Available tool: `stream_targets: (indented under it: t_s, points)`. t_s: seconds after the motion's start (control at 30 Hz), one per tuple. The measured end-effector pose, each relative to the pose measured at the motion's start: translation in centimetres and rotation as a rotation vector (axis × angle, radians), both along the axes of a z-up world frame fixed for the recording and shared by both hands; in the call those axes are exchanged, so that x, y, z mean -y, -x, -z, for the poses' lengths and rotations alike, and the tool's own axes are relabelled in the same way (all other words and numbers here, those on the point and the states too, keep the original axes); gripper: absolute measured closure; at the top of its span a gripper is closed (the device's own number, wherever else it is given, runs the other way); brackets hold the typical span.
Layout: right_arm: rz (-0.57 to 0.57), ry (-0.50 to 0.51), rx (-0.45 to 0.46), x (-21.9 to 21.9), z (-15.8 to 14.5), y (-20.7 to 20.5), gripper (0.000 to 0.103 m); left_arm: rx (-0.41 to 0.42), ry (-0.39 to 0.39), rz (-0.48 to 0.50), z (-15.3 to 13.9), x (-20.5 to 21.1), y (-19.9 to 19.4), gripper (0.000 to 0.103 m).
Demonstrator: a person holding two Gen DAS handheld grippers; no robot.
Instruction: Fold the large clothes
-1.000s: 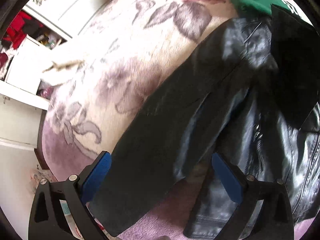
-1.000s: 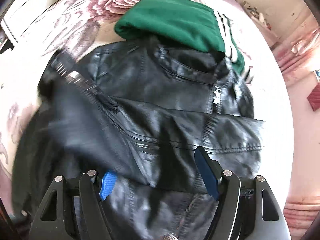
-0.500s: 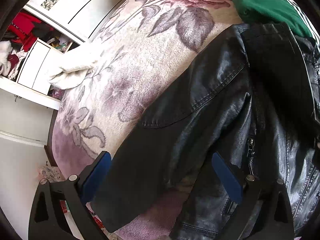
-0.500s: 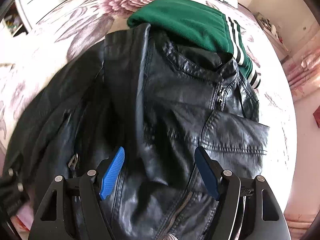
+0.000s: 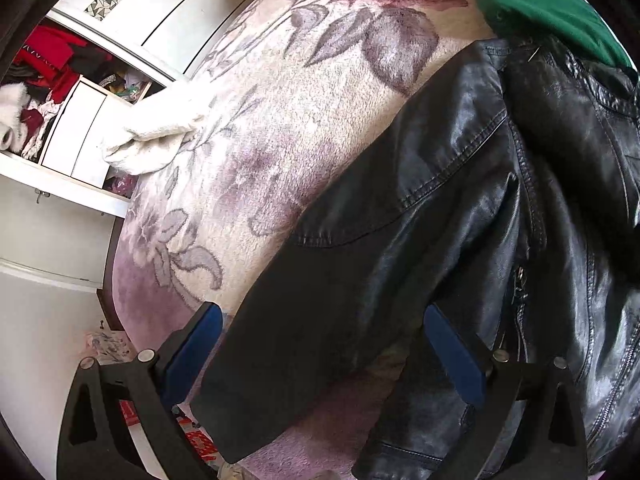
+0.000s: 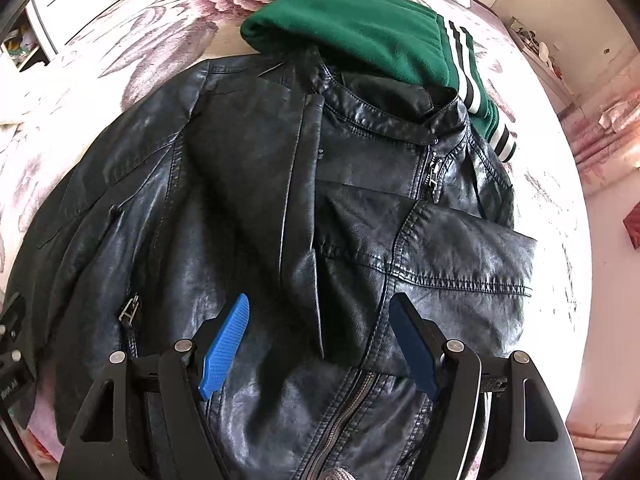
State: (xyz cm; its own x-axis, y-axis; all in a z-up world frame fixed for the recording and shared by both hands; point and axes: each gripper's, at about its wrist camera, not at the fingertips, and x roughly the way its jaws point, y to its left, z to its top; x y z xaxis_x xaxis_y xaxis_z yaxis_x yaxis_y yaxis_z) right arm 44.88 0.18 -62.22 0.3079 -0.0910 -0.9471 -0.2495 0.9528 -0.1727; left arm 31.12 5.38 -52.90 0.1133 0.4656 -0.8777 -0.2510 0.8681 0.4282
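Observation:
A black leather jacket point(image 6: 320, 220) lies front up on the flowered bed cover point(image 6: 120, 40); its right sleeve is folded across the chest. Its left sleeve point(image 5: 340, 300) stretches out toward the bed's edge in the left wrist view. My left gripper point(image 5: 324, 344) is open and empty, its jaws either side of that sleeve's lower part, just above it. My right gripper point(image 6: 320, 344) is open and empty, above the jacket's front near the zip point(image 6: 352, 400). A folded green garment with white stripes point(image 6: 360, 28) lies at the jacket's collar.
A cream cloth point(image 5: 156, 140) lies at the bed's left edge. An open wardrobe with red clothes and white drawers point(image 5: 60, 92) stands beyond it. The bed's right edge point(image 6: 568, 280) drops to a pink floor. Red packets point(image 5: 196, 440) lie on the floor below.
The jacket's left front panel, lifted and blurred a second ago, now lies flat across the front. My right gripper has let it go and opened wider. The left gripper barely moved.

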Motion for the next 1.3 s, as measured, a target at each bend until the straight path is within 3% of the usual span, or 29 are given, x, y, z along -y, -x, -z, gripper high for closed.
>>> stream_targets:
  t_s: [0.23,0.37,0.5,0.57,0.67,0.83,0.93,1.03,1.1,1.17,1.27,1.3]
  points:
    - [0.018,-0.008,-0.018,-0.3,0.3,-1.7,0.028,-0.026,0.003,-0.036,1.3,-1.9,0.3,0.000]
    - [0.220,-0.264,-0.089,2.4,1.3,-5.9,0.028,-0.053,-0.001,-0.083,2.7,-4.1,0.8,0.000]
    - [0.448,-0.431,-0.121,5.1,3.7,-10.4,0.028,-0.066,0.010,-0.145,3.2,-6.5,1.8,0.000]
    - [0.478,-0.593,-0.225,4.7,5.6,-11.9,0.028,-0.069,0.017,-0.171,3.3,-7.5,2.4,0.000]
    - [0.379,-0.678,-0.281,1.6,5.1,-11.5,0.028,-0.082,0.020,-0.205,3.5,-8.9,3.8,0.000]
    - [0.075,-0.556,-0.388,-5.8,3.5,-6.4,0.027,-0.118,0.018,-0.243,3.6,-10.3,6.4,0.000]
    - [0.019,-0.590,-0.459,-5.9,2.6,-4.1,0.027,-0.131,0.016,-0.269,2.9,-10.8,8.2,0.000]
    - [0.135,-0.652,-0.414,-0.2,0.3,-2.6,0.027,-0.131,0.003,-0.296,2.2,-11.0,9.9,0.000]
    - [0.277,-0.574,-0.339,5.6,-0.4,-1.3,0.026,-0.131,0.000,-0.326,2.1,-11.2,11.0,0.000]
    - [0.405,-0.415,-0.295,11.6,0.2,-0.1,0.026,-0.138,-0.006,-0.357,2.2,-11.3,12.2,0.000]
    - [0.473,-0.208,-0.326,17.6,3.9,0.7,0.026,-0.154,-0.005,-0.394,2.6,-10.9,13.7,0.000]
    - [0.453,-0.188,-0.356,18.7,5.6,0.4,0.027,-0.156,-0.003,-0.405,2.6,-10.8,14.2,0.000]
